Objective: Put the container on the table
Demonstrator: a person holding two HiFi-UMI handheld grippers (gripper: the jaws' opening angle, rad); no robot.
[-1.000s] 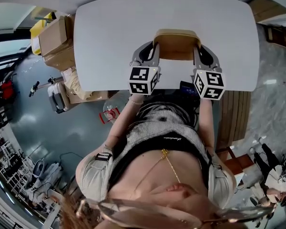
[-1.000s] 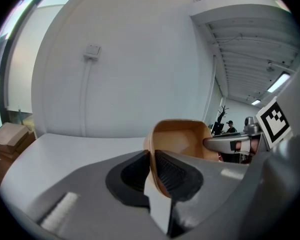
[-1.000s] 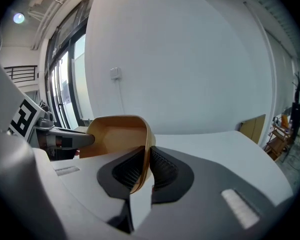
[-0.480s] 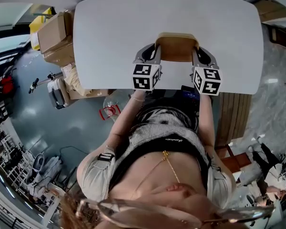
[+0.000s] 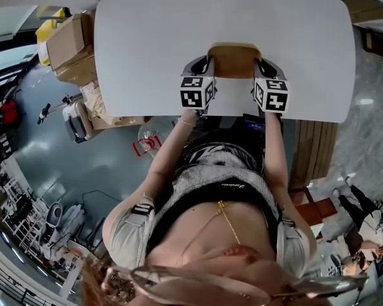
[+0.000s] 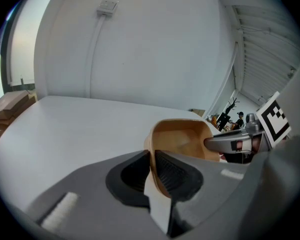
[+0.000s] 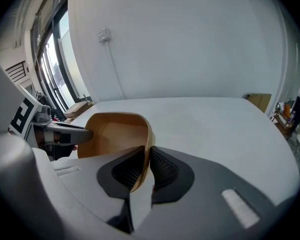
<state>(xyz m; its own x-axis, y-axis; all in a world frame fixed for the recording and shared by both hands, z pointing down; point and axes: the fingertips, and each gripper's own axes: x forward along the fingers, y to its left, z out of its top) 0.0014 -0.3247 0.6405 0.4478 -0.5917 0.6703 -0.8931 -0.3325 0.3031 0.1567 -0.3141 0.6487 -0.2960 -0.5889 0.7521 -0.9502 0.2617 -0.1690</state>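
**Two grippers hold a tan container at the near side of the white table**

The tan container [image 5: 235,59], open at the top with rounded corners, sits over the near middle part of the white table [image 5: 179,24], a little way in from the near edge. Whether its base touches the tabletop cannot be told, since the grippers hide its underside in every view.

The left gripper [image 5: 206,65] grips the container's left wall. In the left gripper view its jaws [image 6: 152,168] are closed on that thin wall, one ribbed pad inside the container [image 6: 182,140] and one outside. The right gripper [image 5: 262,65] holds the opposite, right wall the same way. In the right gripper view its jaws [image 7: 147,166] pinch the rim of the container [image 7: 115,131], with the table [image 7: 215,116] stretching away beyond.

Each gripper shows in the other's view, across the container: the right gripper [image 6: 235,143] and the left gripper [image 7: 60,133].

The container looks empty inside. Cardboard boxes [image 5: 73,46] stand on the floor to the left of the table.
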